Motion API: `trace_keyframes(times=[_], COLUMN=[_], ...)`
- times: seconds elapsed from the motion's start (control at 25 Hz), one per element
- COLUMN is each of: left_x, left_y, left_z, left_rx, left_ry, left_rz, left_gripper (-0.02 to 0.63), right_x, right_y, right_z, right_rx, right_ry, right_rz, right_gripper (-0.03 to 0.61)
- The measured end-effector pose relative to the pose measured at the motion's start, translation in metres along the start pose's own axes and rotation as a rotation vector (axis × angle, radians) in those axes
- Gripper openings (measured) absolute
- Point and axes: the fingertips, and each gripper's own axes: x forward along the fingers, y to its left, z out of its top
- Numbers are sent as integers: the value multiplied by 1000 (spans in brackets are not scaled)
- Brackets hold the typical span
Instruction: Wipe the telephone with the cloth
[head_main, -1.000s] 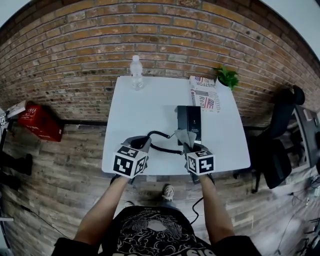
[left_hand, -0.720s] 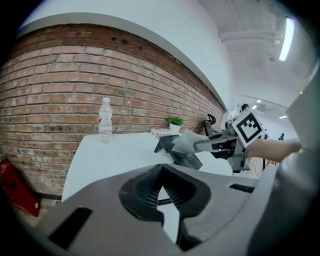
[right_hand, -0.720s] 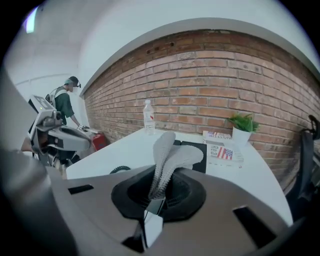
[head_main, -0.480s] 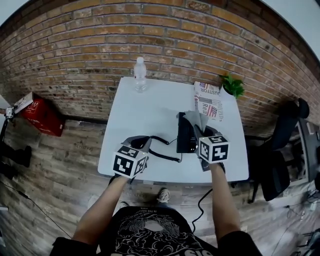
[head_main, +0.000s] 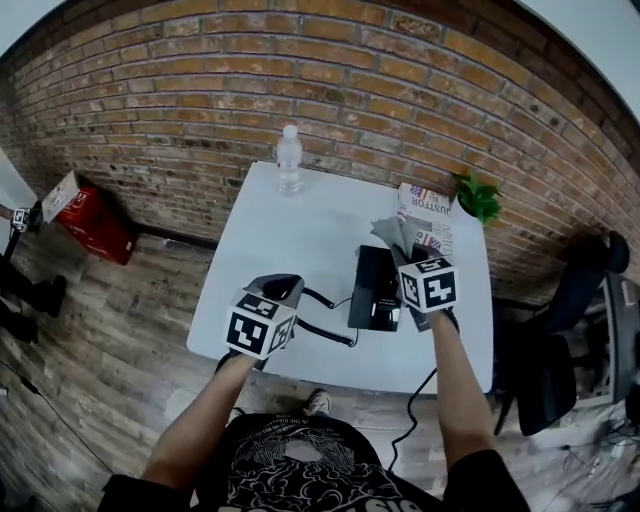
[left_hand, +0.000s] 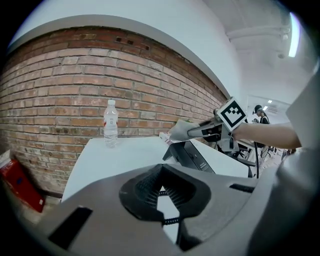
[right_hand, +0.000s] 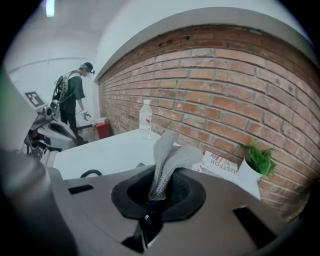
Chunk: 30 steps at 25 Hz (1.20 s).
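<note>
The right gripper (head_main: 407, 254) pinches the grey cloth (right_hand: 167, 160) over the black telephone's (head_main: 375, 290) far end on a white table (head_main: 280, 235), the left gripper's (head_main: 284, 291) jaws closed on its coiled cord (head_main: 325, 330), with 1 water bottle (head_main: 289, 160), a newspaper (head_main: 427, 205) and a potted plant (head_main: 478, 195) behind.

Bright, even light comes from a ceiling strip light (left_hand: 292, 35), leaving only faint shadows on the white bench (head_main: 300, 230). Every view bows at the edges, bending the brick wall (head_main: 300, 90); the right gripper (right_hand: 152, 197) looks soft near its lens.
</note>
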Motion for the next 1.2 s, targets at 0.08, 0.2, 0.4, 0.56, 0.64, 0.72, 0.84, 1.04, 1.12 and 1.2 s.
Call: trace_keyframes(times=[0.08, 0.2, 0.4, 0.56, 0.64, 0.72, 0.84, 1.04, 1.12, 1.2], left_x=[4, 8, 7, 4, 2, 1, -3, -8, -10, -11], left_y=[-2, -1, 8, 14, 16, 18, 22, 26, 27, 29], left_z=[-1, -3, -7, -12, -13, -12, -12, -16, -17, -17], left_rx=[4, -6, -17, -27, -29, -31, -37, -49, -53, -56], left_ry=[7, 13, 22, 26, 26, 25, 20, 19, 19, 16], left_rz=[6, 20, 48, 59, 61, 64, 72, 78, 79, 81], left_gripper=[5, 5, 5, 5, 5, 5, 5, 5, 5, 5], right_x=[12, 26, 41, 47, 49, 51, 53, 60, 62, 63], right_y=[2, 5, 11, 14, 18, 21, 28, 41, 46, 49], right_z=[2, 4, -4, -8, -6, -4, 0, 5, 7, 9], right_rx=[-67, -81, -73, -69, -73, -80, -82, -96, -102, -110], right_ry=[34, 64, 134, 168, 178, 185, 190, 186, 186, 185], right_rz=[48, 119, 184, 200, 209, 219, 237, 250, 255, 258], right_gripper=[11, 11, 11, 10, 10, 11, 10, 11, 9, 10])
